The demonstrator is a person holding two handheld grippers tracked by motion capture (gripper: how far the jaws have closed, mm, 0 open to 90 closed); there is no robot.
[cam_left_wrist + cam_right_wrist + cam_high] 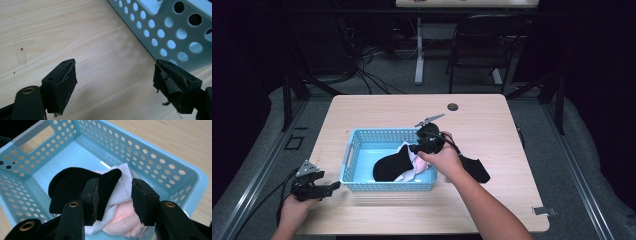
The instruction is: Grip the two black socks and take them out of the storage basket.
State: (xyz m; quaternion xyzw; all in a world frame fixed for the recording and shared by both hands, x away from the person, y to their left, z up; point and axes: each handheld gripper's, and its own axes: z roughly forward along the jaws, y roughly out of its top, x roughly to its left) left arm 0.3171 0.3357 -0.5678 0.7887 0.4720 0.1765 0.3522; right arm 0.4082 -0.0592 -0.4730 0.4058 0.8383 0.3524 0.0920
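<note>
**Socks going into the basket, one left outside**

Low in the centre of the high view sits a light-blue perforated basket [354,150] on the tabletop [492,125]. Inside it lie a black sock [389,165] and a bundle of white and pink socks [414,167]. A second black sock [476,169] lies on the wood just right of the basket, beside the person's right forearm.

The right tool [114,192] hovers over the basket's right end. In the right gripper view its jaws stand apart with nothing pinched between them; the black sock [72,182] and the pale bundle [120,195] lie beneath and beyond them. The left tool [115,82] rests at the lower left of the high view, near the basket's left wall [160,32], its jaws wide apart over bare wood.

The work in hand appears to be gathering socks into the basket, with the outside one likely to come next. Several things could go wrong. The right tool's worn pads could snag the loose fabric beneath them as the hand pulls away, dragging a sock back over the rim. The forearm, close to the outer sock, could brush it toward the table's edge. A shallow pinch on that limp sock could slip mid-carry, and the light basket might slide if bumped, since nothing steadies it.
</note>
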